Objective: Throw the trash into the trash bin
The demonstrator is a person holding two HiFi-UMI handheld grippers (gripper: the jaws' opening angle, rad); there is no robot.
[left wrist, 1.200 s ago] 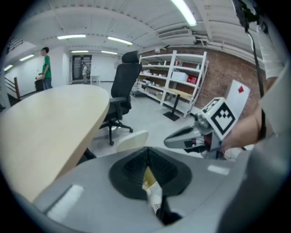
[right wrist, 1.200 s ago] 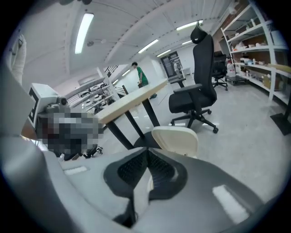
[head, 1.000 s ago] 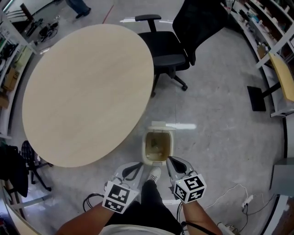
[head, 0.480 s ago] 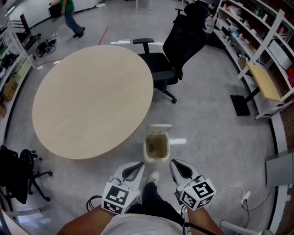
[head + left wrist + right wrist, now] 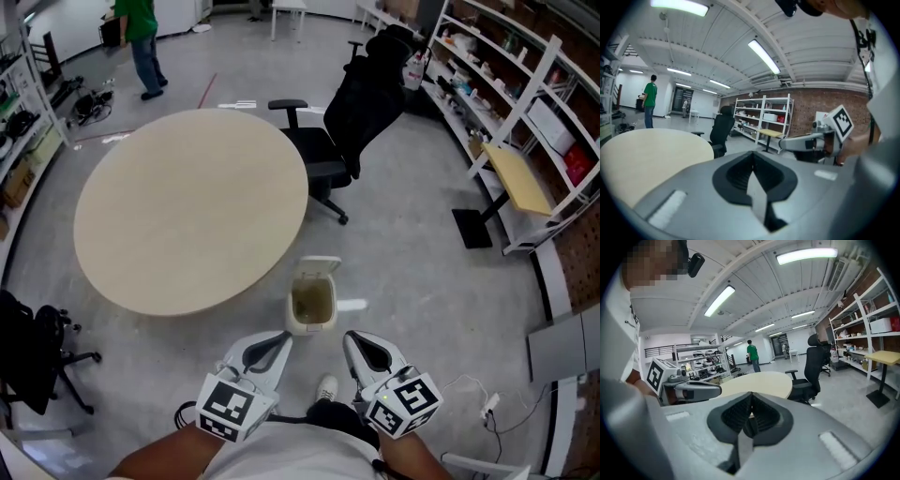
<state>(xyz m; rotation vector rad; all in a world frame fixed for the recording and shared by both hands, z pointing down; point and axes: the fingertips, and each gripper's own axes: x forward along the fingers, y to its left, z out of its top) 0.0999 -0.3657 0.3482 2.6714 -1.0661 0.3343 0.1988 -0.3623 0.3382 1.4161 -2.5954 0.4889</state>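
White plastic trash bin (image 5: 298, 325) on floor, lid up, brownish trash (image 5: 312, 302) inside. Left gripper (image 5: 279, 339), right gripper (image 5: 352, 339): fingers pressed together, empty. Risk: a careless step could tip the bin.

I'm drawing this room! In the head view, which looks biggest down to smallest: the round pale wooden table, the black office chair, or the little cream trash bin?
1. Round pale wooden table, easily the largest.
2. Black office chair.
3. Little cream trash bin, smallest, though it stands nearer the camera.
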